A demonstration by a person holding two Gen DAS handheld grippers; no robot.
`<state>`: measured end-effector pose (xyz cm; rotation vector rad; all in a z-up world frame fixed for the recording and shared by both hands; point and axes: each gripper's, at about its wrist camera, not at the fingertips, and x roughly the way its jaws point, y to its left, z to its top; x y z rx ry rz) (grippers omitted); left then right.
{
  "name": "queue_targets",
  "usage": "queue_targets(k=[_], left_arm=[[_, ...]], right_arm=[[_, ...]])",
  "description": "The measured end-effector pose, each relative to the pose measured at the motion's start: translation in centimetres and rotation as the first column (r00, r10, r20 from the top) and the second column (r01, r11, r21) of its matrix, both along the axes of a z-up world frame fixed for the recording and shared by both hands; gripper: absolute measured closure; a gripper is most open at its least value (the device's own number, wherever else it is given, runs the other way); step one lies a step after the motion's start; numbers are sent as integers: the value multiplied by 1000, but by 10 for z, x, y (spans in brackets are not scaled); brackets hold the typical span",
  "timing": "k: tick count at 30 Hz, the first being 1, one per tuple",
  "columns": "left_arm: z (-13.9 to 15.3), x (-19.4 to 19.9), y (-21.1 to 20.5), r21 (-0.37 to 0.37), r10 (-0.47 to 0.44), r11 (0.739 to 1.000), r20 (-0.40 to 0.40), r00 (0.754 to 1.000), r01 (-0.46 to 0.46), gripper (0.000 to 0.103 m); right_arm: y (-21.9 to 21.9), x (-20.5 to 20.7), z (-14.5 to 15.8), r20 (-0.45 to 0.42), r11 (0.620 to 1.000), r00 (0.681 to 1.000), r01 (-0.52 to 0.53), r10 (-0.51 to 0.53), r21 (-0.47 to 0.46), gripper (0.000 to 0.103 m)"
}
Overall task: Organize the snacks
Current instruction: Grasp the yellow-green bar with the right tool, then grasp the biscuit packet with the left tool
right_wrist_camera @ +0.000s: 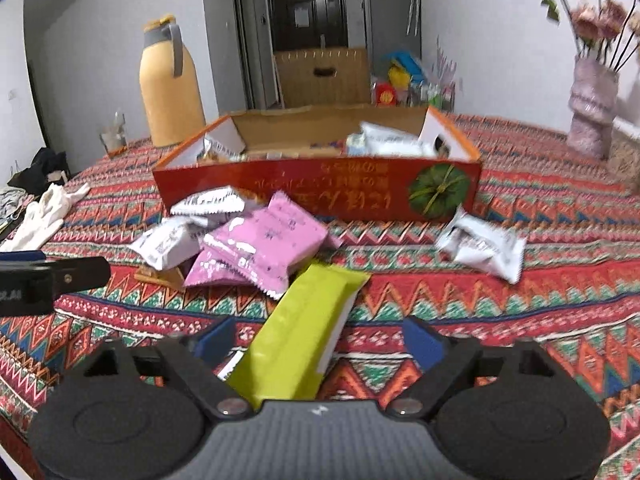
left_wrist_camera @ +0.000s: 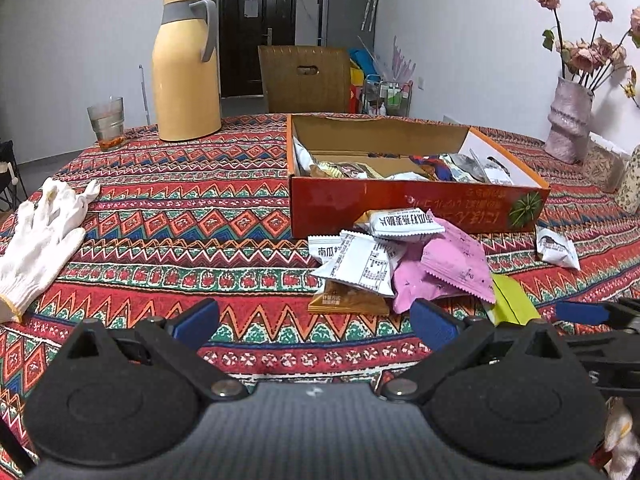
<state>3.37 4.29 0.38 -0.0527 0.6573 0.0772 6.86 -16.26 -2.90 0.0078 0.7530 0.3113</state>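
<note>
Snack packets (left_wrist_camera: 396,264) lay heaped mid-frame on the patterned bench (left_wrist_camera: 180,216), just before the red box (left_wrist_camera: 416,204). Right gripper (right_wrist_camera: 320,344) stood spread around a green packet (right_wrist_camera: 308,320), pads apart from it. Left gripper (left_wrist_camera: 316,320) was spread, empty.

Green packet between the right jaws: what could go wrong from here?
1. The green packet lies skewed between the right gripper jaws, which stand open, pads clear of it; closing may pinch one edge and let it slip.
2. Its far end tucks against the pink packets; lifting might drag that pile.
3. The left gripper is close beside; the two could collide.
</note>
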Motion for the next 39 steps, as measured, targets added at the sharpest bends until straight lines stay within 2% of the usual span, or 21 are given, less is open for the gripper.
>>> queue_targets(k=[1,5,6,7,9,10,22,29,39], left_arm=[[-1,0,-1,5,-3,1000,-3,1000,3,0],[-5,3,-2,8,-12,1000,-17,1000,12,0],[-6,3,-2,5,-12,1000,-21,1000,12,0],[-7,4,-1,0,-13,1000,-25,1000,13,0],[-7,6,0,-9,-16,1000,-28,999,16,0],[-7,6,0,-9,-17,1000,-29,999,17,0],[-8,12,-17,-32,-39,999,-60,997,37,0],[-9,4,-59,-20,-135,991,-77,988,134,0],[-25,0,-113,-50,-262,965,-141,955,257,0]], right_arm=[[2,3,-3,-15,1000,1000,-4,4,-2,33],[8,5,-8,-25,1000,1000,-17,17,-24,39],[8,5,-7,-23,999,1000,-17,17,-27,45],[6,5,-7,-21,999,1000,-14,14,-29,57],[0,6,-6,-24,1000,1000,-6,5,-14,66],[-4,6,-6,-28,1000,1000,-6,6,2,67],[-49,-8,5,64,995,995,68,-73,66,69],[-77,-27,7,125,990,985,113,-122,83,69],[-109,-58,10,199,987,968,135,-151,93,69]])
